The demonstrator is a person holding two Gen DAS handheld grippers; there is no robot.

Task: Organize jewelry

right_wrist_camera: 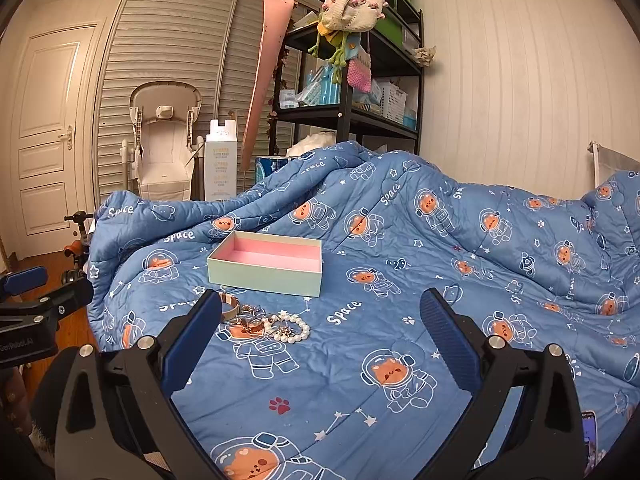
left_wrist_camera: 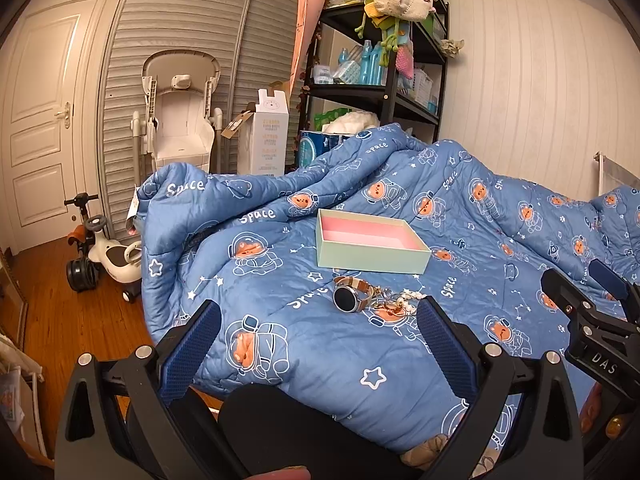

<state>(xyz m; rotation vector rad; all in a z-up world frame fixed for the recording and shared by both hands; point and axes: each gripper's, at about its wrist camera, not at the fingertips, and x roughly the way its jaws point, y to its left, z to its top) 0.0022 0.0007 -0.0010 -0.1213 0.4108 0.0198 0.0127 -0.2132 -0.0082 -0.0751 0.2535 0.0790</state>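
Both grippers were nearest: the left gripper (left_wrist_camera: 318,344) and the right gripper (right_wrist_camera: 320,336) hovered above the quilt (left_wrist_camera: 320,360) with jaws wide apart, holding nothing. On the bed, a watch (left_wrist_camera: 346,298) lay touching a tangle of chains and a pearl bracelet (right_wrist_camera: 294,330), gathered probably for easy sorting. Just behind stood the open box (right_wrist_camera: 264,278), pink inside and empty, its long axis running left to right, mouth upward to receive them.

"Space" is repeating in white across the blue quilt (left_wrist_camera: 340,344). "DAS" is showing on the right gripper (left_wrist_camera: 600,292), "GenRobot.AI" on the left gripper (right_wrist_camera: 28,300).
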